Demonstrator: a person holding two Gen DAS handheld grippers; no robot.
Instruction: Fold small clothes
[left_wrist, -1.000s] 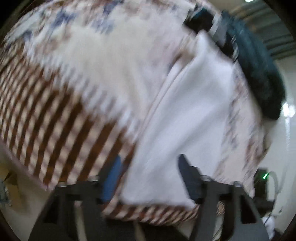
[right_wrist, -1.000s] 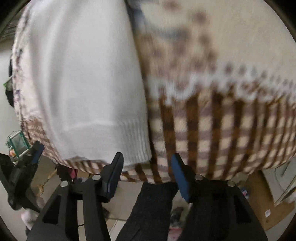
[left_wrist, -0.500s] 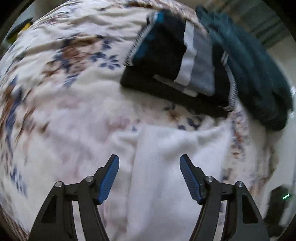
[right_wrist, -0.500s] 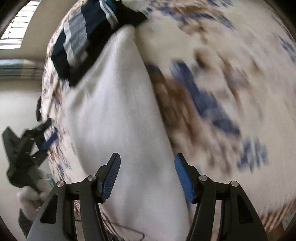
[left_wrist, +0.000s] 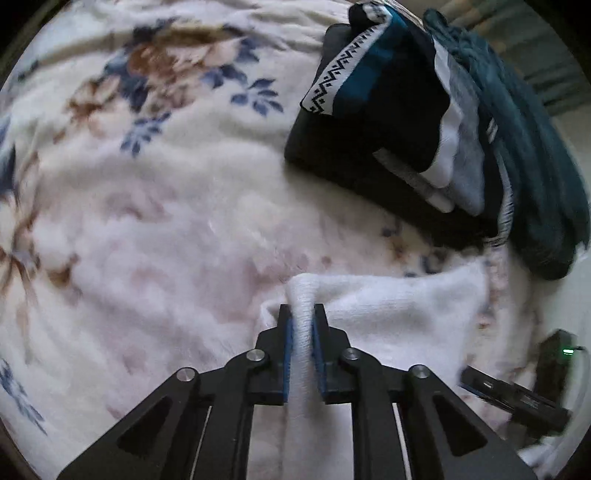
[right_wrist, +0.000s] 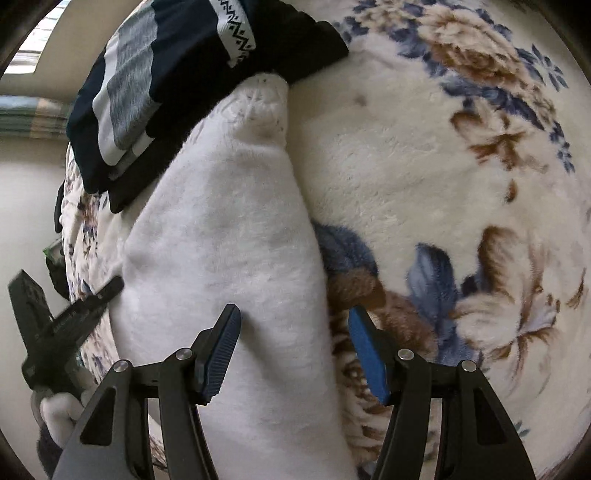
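Note:
A white knit garment (left_wrist: 391, 306) lies on a floral blanket (left_wrist: 147, 221). My left gripper (left_wrist: 303, 325) is shut on a ridge of its edge, pinched between the blue pads. In the right wrist view the same white garment (right_wrist: 229, 236) runs away from me as a long folded strip. My right gripper (right_wrist: 293, 336) is open, its jaws wide, with the left pad over the garment and the right pad over the blanket (right_wrist: 443, 166). The left gripper also shows in the right wrist view (right_wrist: 110, 290) at the garment's left side.
A stack of folded dark clothes with white and grey stripes (left_wrist: 399, 122) lies beyond the white garment, also in the right wrist view (right_wrist: 177, 74). A dark teal garment (left_wrist: 535, 166) lies behind the stack. The blanket's edge drops off at the right (left_wrist: 517, 332).
Both grippers moved along the white garment from its hem end toward the folded stack. My left gripper, open half a second ago, has shut on the garment's edge. My right gripper stays open.

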